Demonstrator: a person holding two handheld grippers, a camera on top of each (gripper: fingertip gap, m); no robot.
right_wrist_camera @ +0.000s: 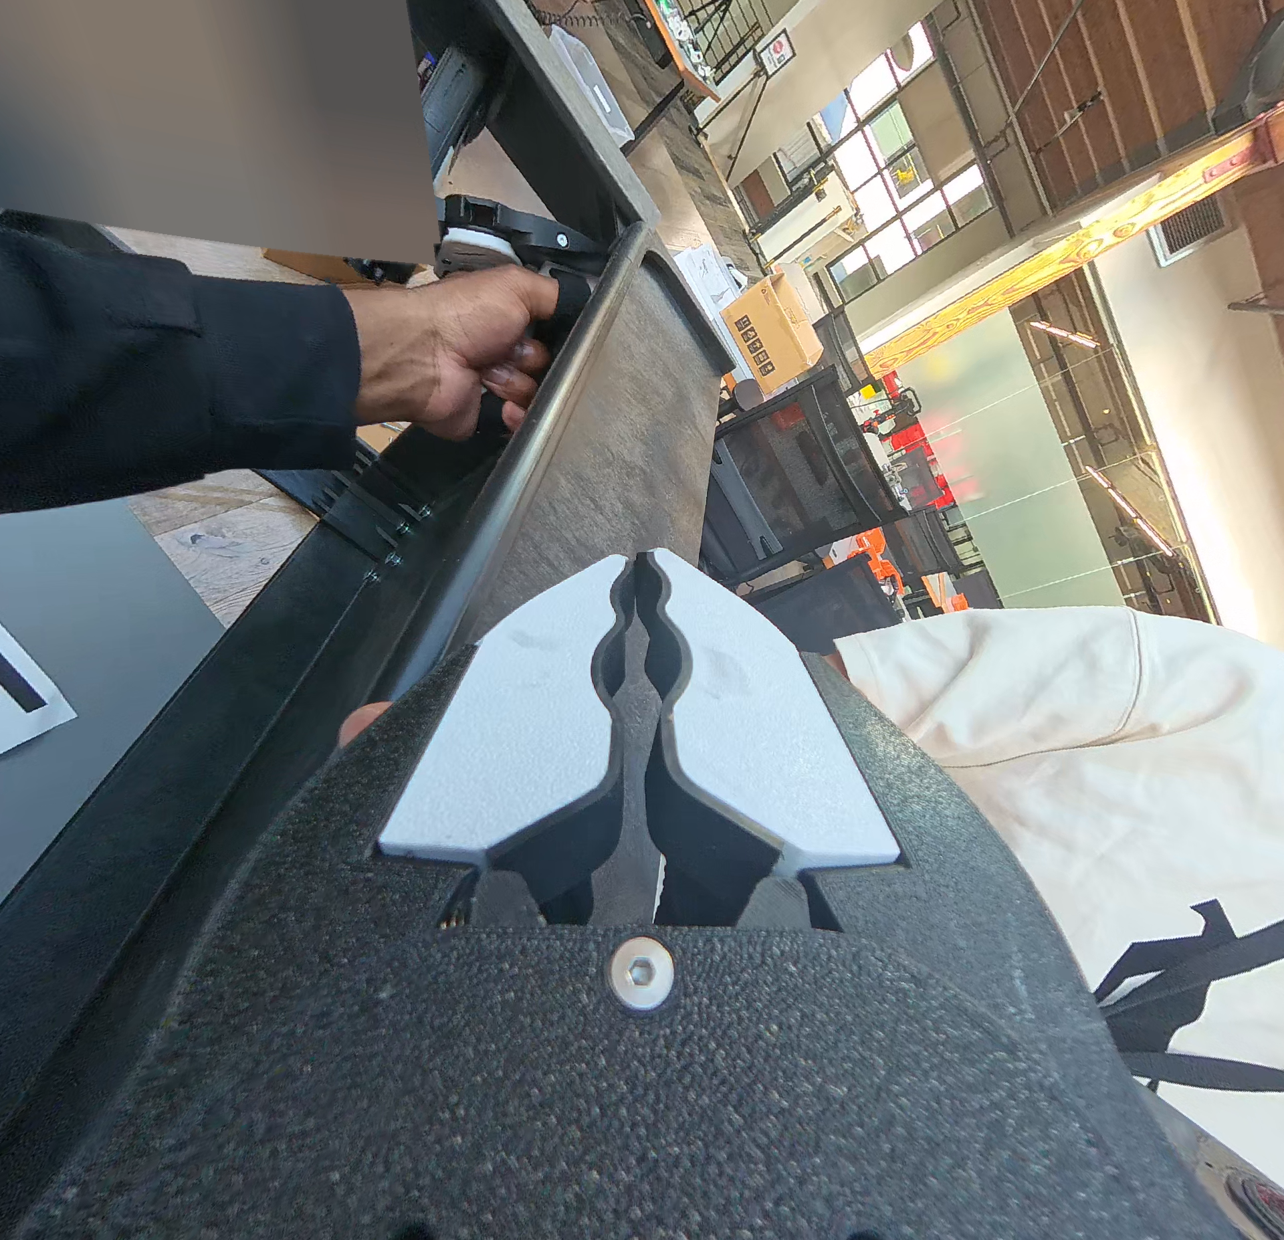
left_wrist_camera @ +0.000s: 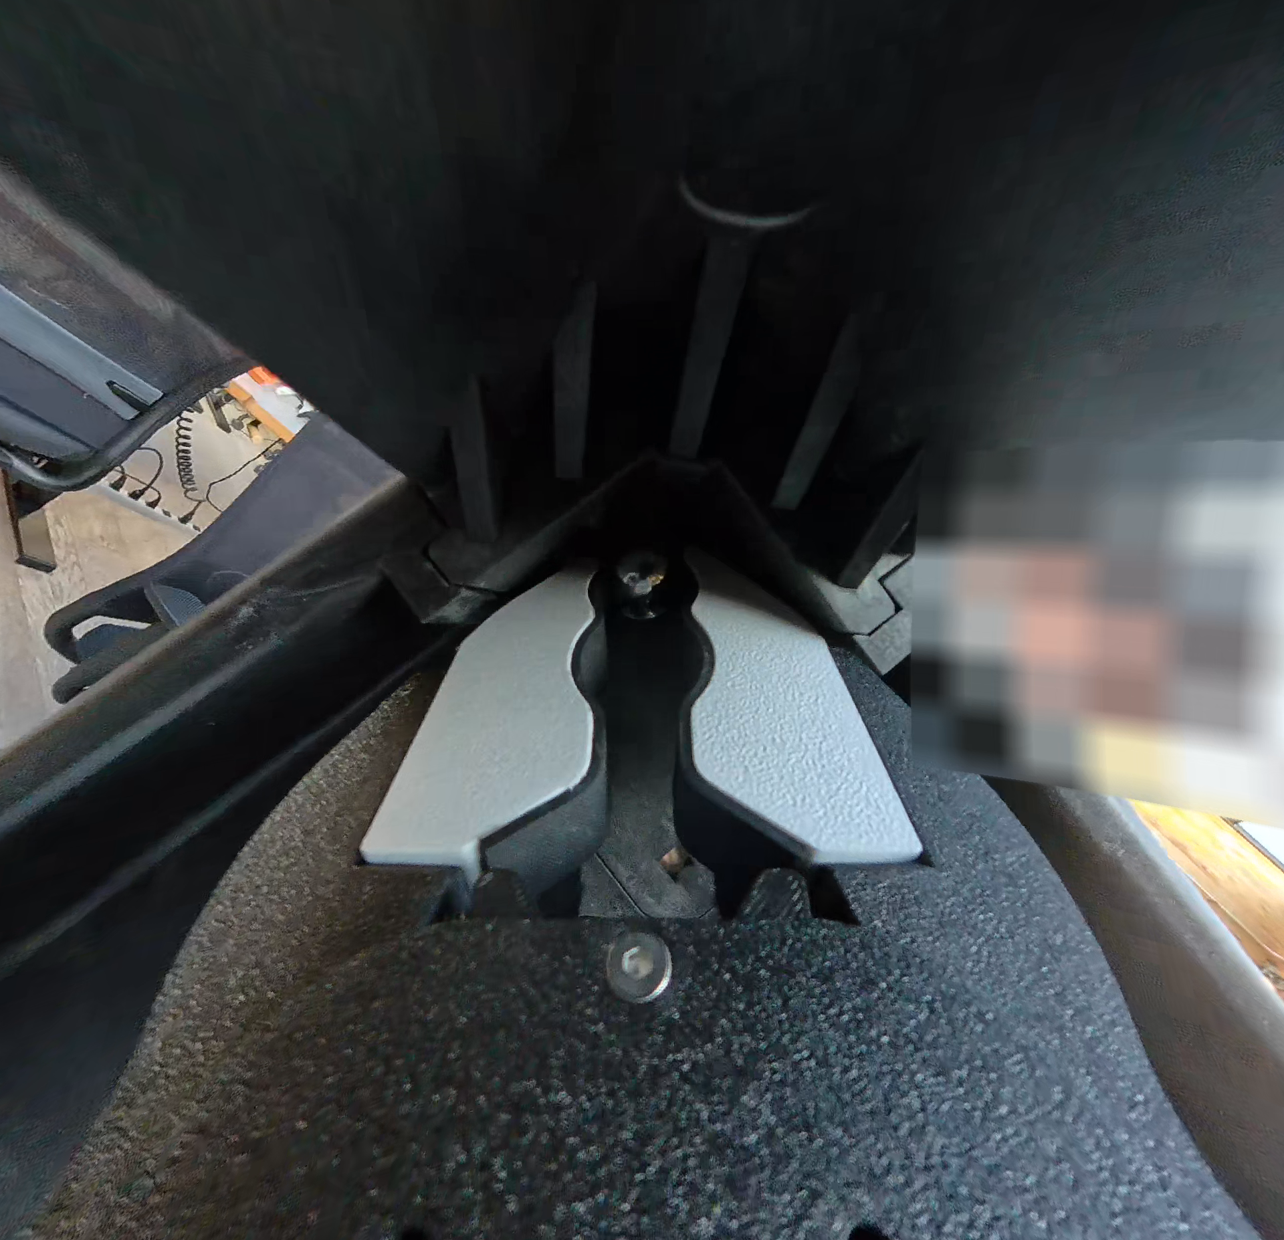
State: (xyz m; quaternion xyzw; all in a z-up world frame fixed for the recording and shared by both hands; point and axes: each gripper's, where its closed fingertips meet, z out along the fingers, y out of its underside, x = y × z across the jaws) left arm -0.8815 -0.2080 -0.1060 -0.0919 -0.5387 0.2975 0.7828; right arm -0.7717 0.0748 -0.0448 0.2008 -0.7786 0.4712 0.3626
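Left gripper (left_wrist_camera: 643,574) pushed up under a black ribbed plastic part (left_wrist_camera: 709,345). Its grey fingers (left_wrist_camera: 500,720) stand a little apart, and a small dark screw (left_wrist_camera: 639,582) sits in the notch between their tips at 12 o'clock from the gripper body. Whether the tips actually press on the screw cannot be told. The plastic ribs fan out above the screw from 10 to 2 o'clock. A thick black bar (left_wrist_camera: 208,651) runs slantwise at 9 o'clock, just beside the left finger.

The screw shows its rounded, glinting head to the camera, so its long axis seems to run roughly along the fingers and away into the plastic. Its shank is hidden. It looks small, hard and light, probably slippery on the domed top, and seated in stiff material. The sides of the head look like the only place to take hold.

Right gripper (right_wrist_camera: 640,571) hangs in open air with its fingers pressed together at the tips and nothing between them. At 10 o'clock from it a hand (right_wrist_camera: 445,352) grasps the other gripper's handle behind a metal-edged table (right_wrist_camera: 556,400). A cream cloth (right_wrist_camera: 1042,790) lies at 3 o'clock, and a cardboard box (right_wrist_camera: 771,331) stands well off at 1 o'clock.
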